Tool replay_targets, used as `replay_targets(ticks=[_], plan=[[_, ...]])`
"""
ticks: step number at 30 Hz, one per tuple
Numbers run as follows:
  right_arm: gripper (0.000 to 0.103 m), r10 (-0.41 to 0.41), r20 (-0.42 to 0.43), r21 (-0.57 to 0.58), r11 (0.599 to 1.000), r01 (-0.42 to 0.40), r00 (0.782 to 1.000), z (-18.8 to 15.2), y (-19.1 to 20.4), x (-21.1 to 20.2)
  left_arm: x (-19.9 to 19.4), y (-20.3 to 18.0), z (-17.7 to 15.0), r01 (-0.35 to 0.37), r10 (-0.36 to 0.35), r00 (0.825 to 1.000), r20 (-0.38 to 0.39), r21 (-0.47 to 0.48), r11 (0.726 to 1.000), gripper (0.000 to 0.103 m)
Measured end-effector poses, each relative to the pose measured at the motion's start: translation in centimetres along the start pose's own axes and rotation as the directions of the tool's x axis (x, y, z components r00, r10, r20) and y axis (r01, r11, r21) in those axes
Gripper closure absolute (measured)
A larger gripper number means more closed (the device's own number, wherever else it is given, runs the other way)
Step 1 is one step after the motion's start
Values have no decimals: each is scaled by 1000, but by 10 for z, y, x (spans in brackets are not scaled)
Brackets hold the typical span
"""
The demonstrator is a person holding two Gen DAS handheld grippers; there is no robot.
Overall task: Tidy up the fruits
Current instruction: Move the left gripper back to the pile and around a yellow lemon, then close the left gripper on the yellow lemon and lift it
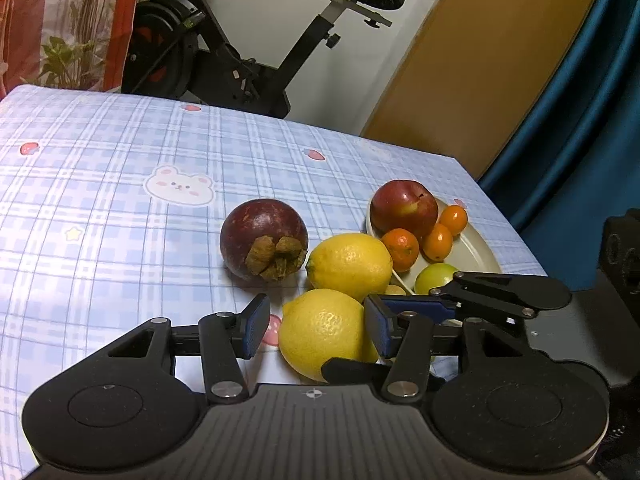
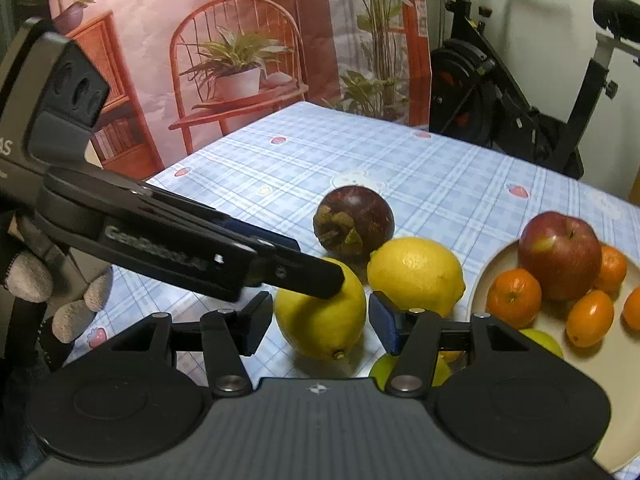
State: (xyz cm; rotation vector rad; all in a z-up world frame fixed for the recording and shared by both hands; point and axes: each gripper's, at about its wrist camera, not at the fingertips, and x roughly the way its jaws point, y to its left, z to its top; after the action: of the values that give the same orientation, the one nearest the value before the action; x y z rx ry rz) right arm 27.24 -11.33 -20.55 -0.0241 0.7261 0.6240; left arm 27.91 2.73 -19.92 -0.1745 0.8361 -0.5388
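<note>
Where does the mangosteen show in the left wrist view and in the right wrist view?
Left wrist: mangosteen left of centre, on the cloth, behind the two lemons.
Right wrist: mangosteen just right of centre, behind the lemons.
Shared landmark: the red apple on the plate, to its right in both.

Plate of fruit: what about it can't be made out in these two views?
- Plate extent: right wrist view, cut off by the right edge and hidden under the body of the right tool.
- Green fruit: left wrist view, mostly behind a finger of the right tool; kind unclear.
- Rightmost orange fruit: right wrist view, cut by the edge.
</note>
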Motion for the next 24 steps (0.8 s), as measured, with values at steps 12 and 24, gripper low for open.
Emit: replay_targets(ticks=[12, 24], plan=[[47, 3, -10, 27, 1000, -3, 1000, -5, 4, 5, -4, 8, -7, 29, -29, 1000, -4, -52, 998, 47], [47, -17, 4, 8, 1000, 17, 1000, -10, 10, 3, 3, 4, -13, 19, -21, 1000, -24, -49, 999, 40]])
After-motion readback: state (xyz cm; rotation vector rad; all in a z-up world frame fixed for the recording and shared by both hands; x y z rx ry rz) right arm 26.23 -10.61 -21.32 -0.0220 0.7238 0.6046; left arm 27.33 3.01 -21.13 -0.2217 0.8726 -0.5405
